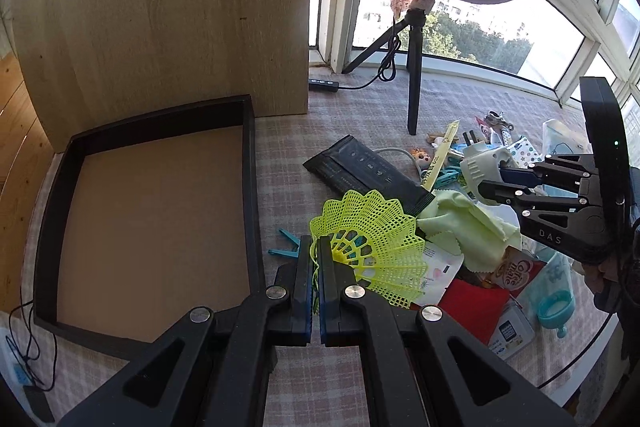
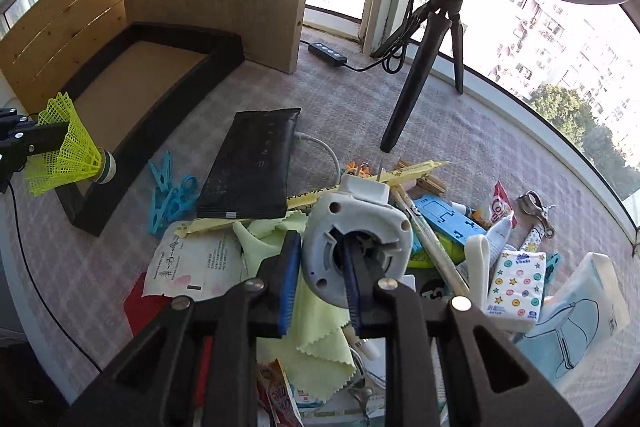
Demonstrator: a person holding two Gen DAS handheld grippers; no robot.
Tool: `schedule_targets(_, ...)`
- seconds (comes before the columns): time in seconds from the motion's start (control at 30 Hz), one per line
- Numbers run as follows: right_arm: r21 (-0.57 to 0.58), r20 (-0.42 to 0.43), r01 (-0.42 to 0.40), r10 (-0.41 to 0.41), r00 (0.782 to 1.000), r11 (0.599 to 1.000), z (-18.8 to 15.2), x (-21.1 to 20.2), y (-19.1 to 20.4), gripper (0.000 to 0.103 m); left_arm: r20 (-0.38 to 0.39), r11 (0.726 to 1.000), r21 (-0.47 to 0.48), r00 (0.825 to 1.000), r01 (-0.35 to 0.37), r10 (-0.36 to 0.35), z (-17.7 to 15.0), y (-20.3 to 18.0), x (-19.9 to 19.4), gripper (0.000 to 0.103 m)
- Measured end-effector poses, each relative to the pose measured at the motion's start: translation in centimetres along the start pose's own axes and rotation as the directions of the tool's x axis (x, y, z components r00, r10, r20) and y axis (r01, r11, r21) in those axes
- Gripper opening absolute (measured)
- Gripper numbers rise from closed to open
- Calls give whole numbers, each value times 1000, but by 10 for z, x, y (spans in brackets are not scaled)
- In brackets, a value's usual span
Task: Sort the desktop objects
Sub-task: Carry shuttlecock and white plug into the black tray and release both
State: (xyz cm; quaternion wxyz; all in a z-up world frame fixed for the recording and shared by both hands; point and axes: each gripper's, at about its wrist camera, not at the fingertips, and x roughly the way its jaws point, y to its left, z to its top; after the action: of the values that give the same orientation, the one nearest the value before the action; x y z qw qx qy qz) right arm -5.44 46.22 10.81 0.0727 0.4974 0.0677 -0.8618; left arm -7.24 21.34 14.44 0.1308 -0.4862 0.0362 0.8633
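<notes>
A yellow mesh shuttlecock (image 1: pixel 372 239) hangs over the checked cloth, right of the black tray (image 1: pixel 250 167). My left gripper (image 1: pixel 318 247) is shut on its skirt. From the right wrist view the shuttlecock (image 2: pixel 68 151) and left gripper (image 2: pixel 40 139) sit at the far left, by the tray's (image 2: pixel 192 75) near corner. My right gripper (image 2: pixel 320 247) grips a white plug adapter (image 2: pixel 360 219), one finger inside its round hollow and the other outside the wall. The left wrist view shows the adapter (image 1: pixel 480 163) held above the pile by the right gripper (image 1: pixel 490 181).
A black pouch (image 2: pixel 252 167) lies mid-table with blue clothes pegs (image 2: pixel 172 195) beside it. The pile holds a green cloth (image 2: pixel 316 327), a tissue pack (image 2: pixel 516 287), sachets and pens. A ring-light tripod (image 2: pixel 416 75) stands behind, and a wooden panel (image 1: pixel 160 19) rises behind the tray.
</notes>
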Motion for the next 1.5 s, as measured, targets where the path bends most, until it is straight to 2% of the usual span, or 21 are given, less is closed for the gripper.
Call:
schedule_targets(0.13,34,79,-46,43,996,998,7,-24,25,21,-7,999,-34,999,-43,43,-11,35,-6,1)
schedule_targets(0.3,42,149,-144,136,979,989,28,-35,80,20,-14,991,-91,996,-94,93,-17,91,-11,1)
schedule_targets(0.43,38,177,-216,206,963,976,56,-23,132,20,-4,980,-136,990,-142,143,-16,138,-18,1)
schedule_targets(0.6,16,185,-265,257,948,964,94,9,197,21,6,964,-179,980,-195,200,-3,199,-12,1)
schedule_targets(0.87,28,179,-245,236,955,969,145,59,251,21,-8,957,-204,978,-204,207,18,258,26,1)
schedule_targets(1.1,74,181,-199,183,966,977,176,83,260,21,-29,955,-212,978,-208,206,32,276,55,1)
schedule_targets(1.17,71,172,-180,166,971,981,182,88,262,22,-31,954,-212,977,-213,211,36,277,59,6)
schedule_targets(1.23,57,161,-167,156,974,984,186,91,264,26,-33,948,-229,975,-220,218,38,280,61,12)
schedule_targets(1.3,43,167,-165,156,974,985,186,90,266,40,-35,942,-251,975,-222,220,38,283,61,27)
schedule_targets(1.33,37,175,-166,157,972,985,186,88,266,53,-33,941,-259,975,-219,218,38,284,60,36)
schedule_targets(1.37,32,185,-169,161,970,985,186,86,266,57,-31,939,-268,976,-217,217,38,285,60,37)
schedule_targets(1.5,20,191,-169,162,968,985,185,80,264,57,-16,938,-261,973,-228,232,36,283,52,35)
